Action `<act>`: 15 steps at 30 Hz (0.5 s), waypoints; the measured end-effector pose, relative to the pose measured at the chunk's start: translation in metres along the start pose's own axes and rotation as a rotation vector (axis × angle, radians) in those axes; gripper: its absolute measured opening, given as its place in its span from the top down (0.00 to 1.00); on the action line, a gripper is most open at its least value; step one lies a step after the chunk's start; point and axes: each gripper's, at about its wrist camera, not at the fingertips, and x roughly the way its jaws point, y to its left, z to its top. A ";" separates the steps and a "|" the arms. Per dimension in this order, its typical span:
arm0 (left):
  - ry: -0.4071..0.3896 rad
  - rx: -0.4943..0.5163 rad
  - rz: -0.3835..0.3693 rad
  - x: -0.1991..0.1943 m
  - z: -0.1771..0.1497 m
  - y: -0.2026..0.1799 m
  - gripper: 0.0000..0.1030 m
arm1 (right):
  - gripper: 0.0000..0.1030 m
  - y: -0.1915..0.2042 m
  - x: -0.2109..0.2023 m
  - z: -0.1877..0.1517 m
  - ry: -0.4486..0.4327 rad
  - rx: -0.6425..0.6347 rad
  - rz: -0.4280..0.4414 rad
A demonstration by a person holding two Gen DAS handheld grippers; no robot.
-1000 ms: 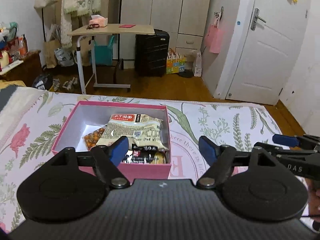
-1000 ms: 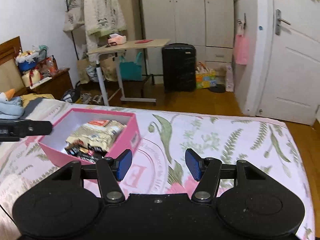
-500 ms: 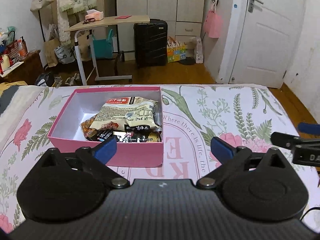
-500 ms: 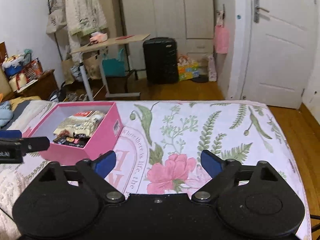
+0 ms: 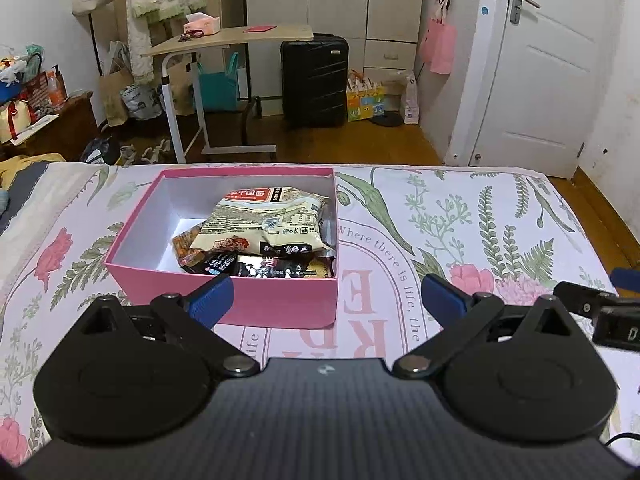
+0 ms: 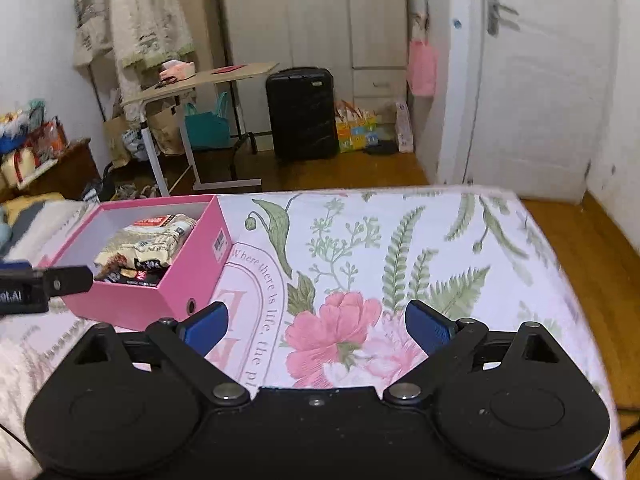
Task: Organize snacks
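A: What is shown on the floral bedspread?

B: A pink box is seen resting on it, open-topped, with snack packets piled inside toward its right side. A large beige packet is laid over darker packets.

A: And the tools?

B: The left gripper is held just in front of the box, its blue-tipped jaws spread wide around nothing. The right gripper is likewise parted and empty, positioned over a pink printed flower, to the right of the box.
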 end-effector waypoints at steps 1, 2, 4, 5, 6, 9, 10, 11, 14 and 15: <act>-0.001 0.001 0.004 0.000 -0.001 0.000 0.01 | 0.06 0.000 0.000 -0.001 0.002 0.010 0.006; -0.004 0.003 0.012 0.000 -0.002 -0.001 0.01 | 0.06 0.000 -0.001 -0.002 0.000 0.008 0.004; -0.002 0.014 0.027 0.001 -0.003 -0.004 0.01 | 0.06 0.003 -0.002 -0.004 -0.010 -0.013 -0.025; -0.004 0.024 0.033 0.001 -0.005 -0.005 0.01 | 0.06 0.005 -0.002 -0.005 -0.014 -0.027 -0.041; -0.005 0.029 0.035 0.001 -0.006 -0.006 0.01 | 0.06 0.006 -0.002 -0.005 -0.018 -0.040 -0.053; 0.000 0.036 0.031 0.002 -0.007 -0.008 0.01 | 0.06 0.008 0.000 -0.006 -0.013 -0.070 -0.080; 0.002 0.037 0.030 0.002 -0.008 -0.009 0.01 | 0.06 0.009 0.000 -0.007 -0.012 -0.077 -0.091; 0.003 0.039 0.031 0.002 -0.009 -0.010 0.01 | 0.06 0.010 0.001 -0.007 -0.012 -0.084 -0.101; 0.007 0.048 0.042 0.002 -0.010 -0.012 0.01 | 0.06 0.011 0.001 -0.008 -0.016 -0.099 -0.119; 0.005 0.051 0.046 0.002 -0.010 -0.013 0.01 | 0.06 0.011 -0.001 -0.007 -0.017 -0.100 -0.119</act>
